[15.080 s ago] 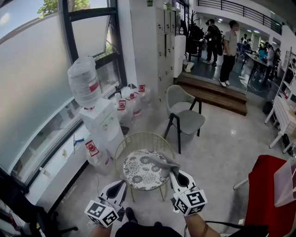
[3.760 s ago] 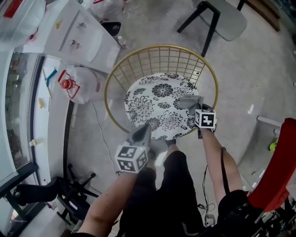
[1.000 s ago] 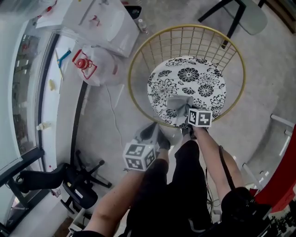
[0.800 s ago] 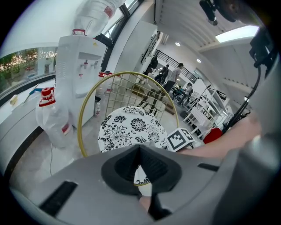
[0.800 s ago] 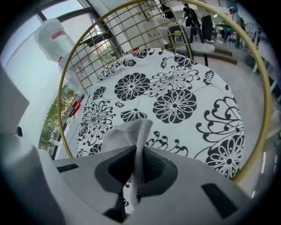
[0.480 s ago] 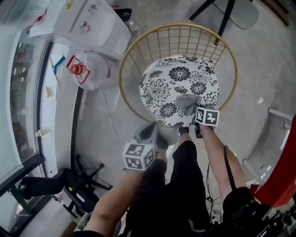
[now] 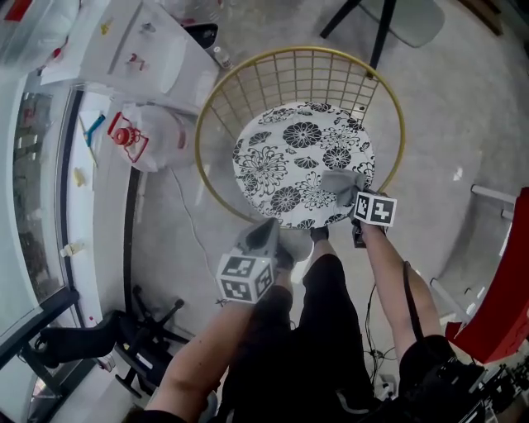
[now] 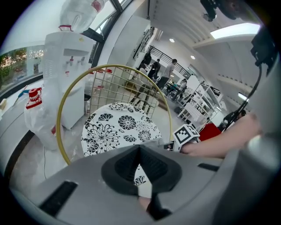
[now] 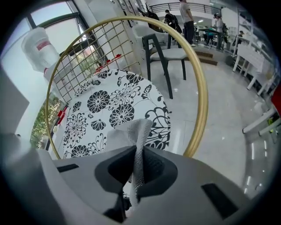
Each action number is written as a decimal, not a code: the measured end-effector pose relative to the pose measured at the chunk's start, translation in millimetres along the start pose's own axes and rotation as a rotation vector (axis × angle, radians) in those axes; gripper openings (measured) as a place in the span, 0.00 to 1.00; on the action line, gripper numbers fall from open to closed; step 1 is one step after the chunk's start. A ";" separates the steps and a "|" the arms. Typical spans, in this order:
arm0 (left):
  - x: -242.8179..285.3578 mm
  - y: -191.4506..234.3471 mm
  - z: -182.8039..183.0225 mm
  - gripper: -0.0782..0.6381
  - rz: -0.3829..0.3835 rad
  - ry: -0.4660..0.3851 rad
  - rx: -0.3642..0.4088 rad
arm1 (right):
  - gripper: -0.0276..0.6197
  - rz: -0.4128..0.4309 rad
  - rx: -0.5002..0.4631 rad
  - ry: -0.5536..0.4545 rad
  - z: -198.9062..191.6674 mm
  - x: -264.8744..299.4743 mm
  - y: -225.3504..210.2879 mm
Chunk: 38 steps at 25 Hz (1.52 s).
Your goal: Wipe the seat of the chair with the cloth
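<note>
Between the pads of the right claw (image 9: 138, 151), a grey mesh cloth (image 9: 138, 129) is being pinched, its free fold sticking out ahead of the claw over the near right edge of the black-and-white floral seat (image 7: 289, 157) of the round gold wire chair (image 7: 216, 107). Left of that claw and nearer the person, off the seat, the left claw (image 8: 140, 150) is hovering with its jaws pressed together on nothing. Around both claws a glossy pale grey floor (image 7: 463, 116) is reflecting the lights. Far left of the left claw a white water dispenser (image 7: 157, 49) is standing, with a clear water jug with a red handle (image 7: 153, 136) beside it. Beyond the wire back a grey chair with black legs (image 7: 401, 18) is standing.
</note>
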<state>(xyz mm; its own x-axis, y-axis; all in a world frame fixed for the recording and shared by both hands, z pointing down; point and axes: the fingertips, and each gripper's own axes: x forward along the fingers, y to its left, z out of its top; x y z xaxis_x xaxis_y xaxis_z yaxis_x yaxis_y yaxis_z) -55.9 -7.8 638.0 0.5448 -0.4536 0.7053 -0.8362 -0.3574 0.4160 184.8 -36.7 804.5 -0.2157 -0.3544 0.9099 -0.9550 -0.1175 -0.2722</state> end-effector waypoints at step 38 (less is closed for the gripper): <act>-101.3 37.3 -28.7 0.12 0.179 -0.060 -0.131 | 0.08 0.540 -0.296 0.114 -69.9 -48.6 274.3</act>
<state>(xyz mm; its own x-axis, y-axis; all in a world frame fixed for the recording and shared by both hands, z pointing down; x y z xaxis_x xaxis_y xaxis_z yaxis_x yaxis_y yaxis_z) -144.0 48.3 598.4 0.3861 -0.5495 0.7410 -0.9190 -0.1593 0.3607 -80.9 13.1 707.5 -0.6887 -0.1886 0.7001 -0.7172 0.3186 -0.6198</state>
